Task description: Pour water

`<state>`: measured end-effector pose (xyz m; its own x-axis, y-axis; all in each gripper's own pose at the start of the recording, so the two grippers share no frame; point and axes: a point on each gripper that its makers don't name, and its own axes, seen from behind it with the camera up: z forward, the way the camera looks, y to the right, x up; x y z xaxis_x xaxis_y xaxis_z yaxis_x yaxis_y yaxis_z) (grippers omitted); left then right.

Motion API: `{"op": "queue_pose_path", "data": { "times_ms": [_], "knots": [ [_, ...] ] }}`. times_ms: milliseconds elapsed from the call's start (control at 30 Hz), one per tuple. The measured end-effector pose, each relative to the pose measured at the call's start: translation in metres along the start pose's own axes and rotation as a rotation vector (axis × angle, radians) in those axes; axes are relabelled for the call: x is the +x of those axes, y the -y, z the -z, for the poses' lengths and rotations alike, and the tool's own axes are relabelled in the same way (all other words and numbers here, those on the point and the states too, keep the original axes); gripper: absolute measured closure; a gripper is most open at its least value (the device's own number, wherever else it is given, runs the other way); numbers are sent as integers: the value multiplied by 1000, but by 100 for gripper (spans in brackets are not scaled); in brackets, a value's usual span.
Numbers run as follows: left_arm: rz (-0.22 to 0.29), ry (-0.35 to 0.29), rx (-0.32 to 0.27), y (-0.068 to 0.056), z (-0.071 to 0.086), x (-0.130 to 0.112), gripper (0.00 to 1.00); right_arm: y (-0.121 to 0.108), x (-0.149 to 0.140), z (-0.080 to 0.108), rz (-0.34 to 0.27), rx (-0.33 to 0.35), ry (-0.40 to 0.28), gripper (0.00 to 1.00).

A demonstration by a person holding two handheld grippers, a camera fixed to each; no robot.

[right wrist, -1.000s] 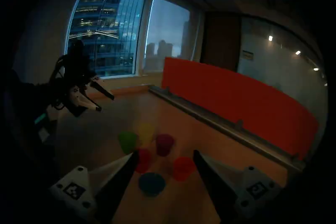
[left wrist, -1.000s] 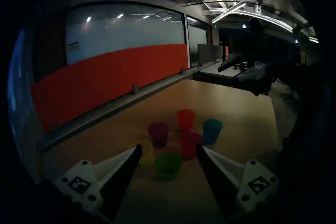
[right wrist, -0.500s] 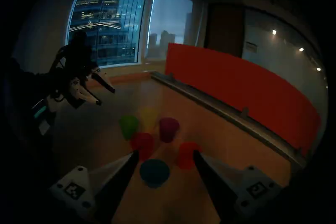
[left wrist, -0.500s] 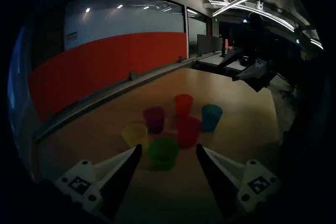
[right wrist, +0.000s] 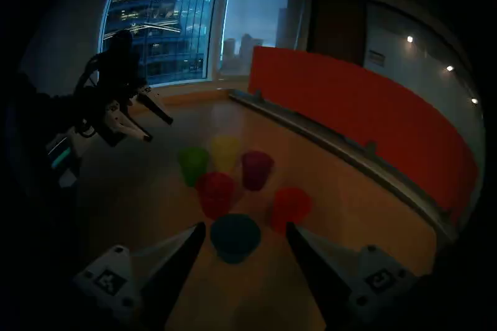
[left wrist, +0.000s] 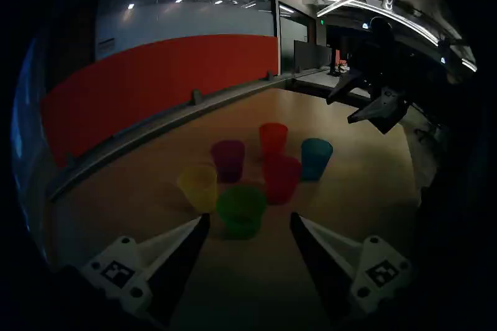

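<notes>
The room is dim. A wide wooden table (left wrist: 363, 172) reaches a red partition panel (left wrist: 155, 76) along its far edge, with a grey metal rail (left wrist: 155, 132) at the panel's foot and frosted glass (left wrist: 186, 20) above. Light strips (left wrist: 341, 3) glow on the ceiling at far right. In the right gripper view, tall windows (right wrist: 168, 27) at far left show lit towers (right wrist: 140, 14) and a dusky sky.

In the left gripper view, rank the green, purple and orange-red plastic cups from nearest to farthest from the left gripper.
1. Green plastic cup, just ahead of the open left gripper.
2. Purple plastic cup, behind it, slightly left.
3. Orange-red plastic cup, farthest, right of centre.
</notes>
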<state>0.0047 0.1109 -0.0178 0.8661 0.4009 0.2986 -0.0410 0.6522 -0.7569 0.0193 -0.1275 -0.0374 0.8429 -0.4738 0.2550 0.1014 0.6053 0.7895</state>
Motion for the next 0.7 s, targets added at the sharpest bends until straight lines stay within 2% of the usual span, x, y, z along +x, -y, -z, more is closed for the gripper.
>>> {"op": "queue_pose_path", "data": {
  "times_ms": [700],
  "knots": [
    [11,72,-15,-6,-16,-32,4,15,-49,-21,-17,20,74,3]
  ]
}}
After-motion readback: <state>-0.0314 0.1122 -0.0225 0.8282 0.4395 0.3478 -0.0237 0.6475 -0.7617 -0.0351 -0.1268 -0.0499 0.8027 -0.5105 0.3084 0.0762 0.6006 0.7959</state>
